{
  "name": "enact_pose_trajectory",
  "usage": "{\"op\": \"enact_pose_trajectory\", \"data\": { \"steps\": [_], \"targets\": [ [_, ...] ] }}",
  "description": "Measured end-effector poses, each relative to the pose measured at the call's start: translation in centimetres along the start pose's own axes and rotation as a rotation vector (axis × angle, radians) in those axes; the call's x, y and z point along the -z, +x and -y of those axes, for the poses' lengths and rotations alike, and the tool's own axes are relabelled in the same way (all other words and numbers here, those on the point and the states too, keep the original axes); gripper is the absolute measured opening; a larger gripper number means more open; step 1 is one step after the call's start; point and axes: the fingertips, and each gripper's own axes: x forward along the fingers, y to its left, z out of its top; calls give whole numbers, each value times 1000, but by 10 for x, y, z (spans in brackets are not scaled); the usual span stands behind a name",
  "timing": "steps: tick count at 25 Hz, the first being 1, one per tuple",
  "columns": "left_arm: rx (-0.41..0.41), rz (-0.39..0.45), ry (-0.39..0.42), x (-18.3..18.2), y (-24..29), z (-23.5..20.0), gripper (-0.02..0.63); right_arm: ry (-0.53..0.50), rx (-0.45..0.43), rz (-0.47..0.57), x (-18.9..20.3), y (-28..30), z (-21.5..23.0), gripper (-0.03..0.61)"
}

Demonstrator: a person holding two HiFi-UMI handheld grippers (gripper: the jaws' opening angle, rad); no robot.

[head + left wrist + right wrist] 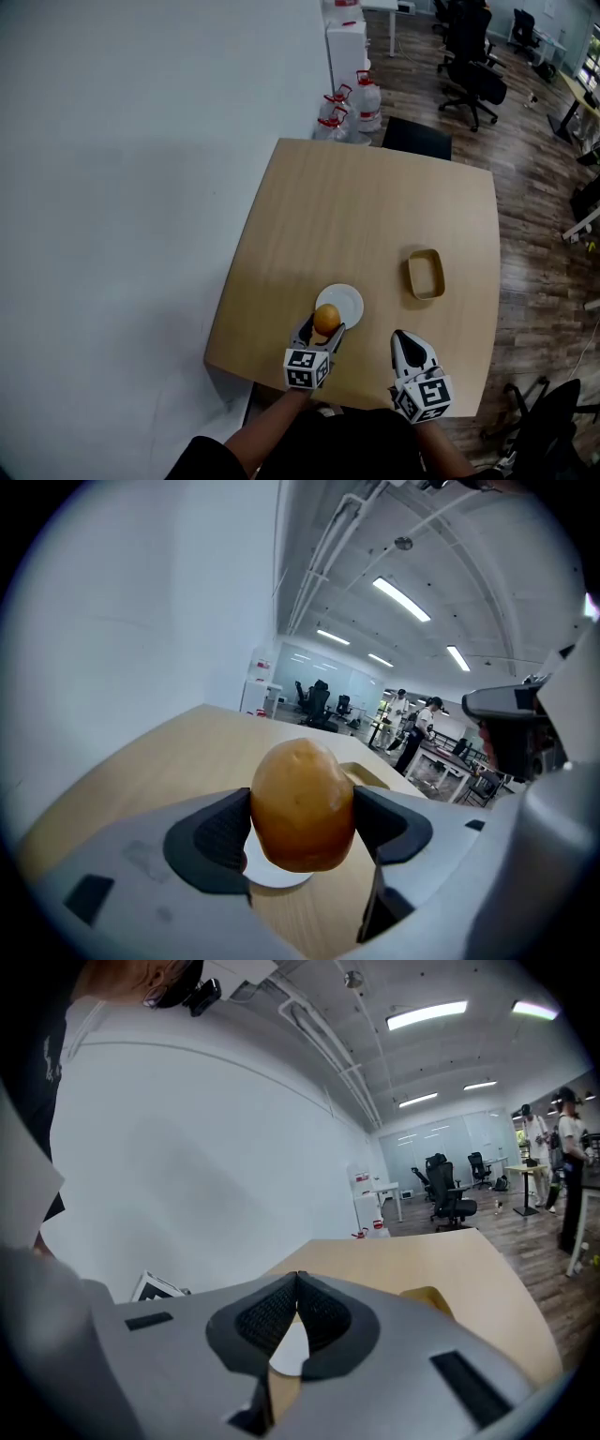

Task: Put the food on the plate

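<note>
My left gripper (322, 330) pinches the yellow-brown oval potato (326, 320), upright, at the near rim of the white round plate (349, 302); its middle lies just ahead. My right gripper (403, 343) is pressed together, empty

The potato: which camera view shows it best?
The left gripper view: the potato fills the centre, clamped in the left gripper. The head view shows it small, at the near edge of the white plate. The right gripper view does not show it.
</note>
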Motion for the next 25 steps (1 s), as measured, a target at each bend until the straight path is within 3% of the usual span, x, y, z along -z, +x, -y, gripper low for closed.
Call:
{"op": "enact_pose_trajectory", "data": {
  "steps": [7, 18, 25],
  "targets": [
    [-30, -110, 56, 34, 55, -21, 316, 55, -18, -70, 10, 25, 23, 58],
    [-39, -330, 99, 86, 104, -46, 316, 23, -20, -120, 7, 46, 41, 58],
    [-28, -343, 88, 91, 112, -46, 316, 24, -14, -136, 15, 40, 45, 58]
  ]
}}
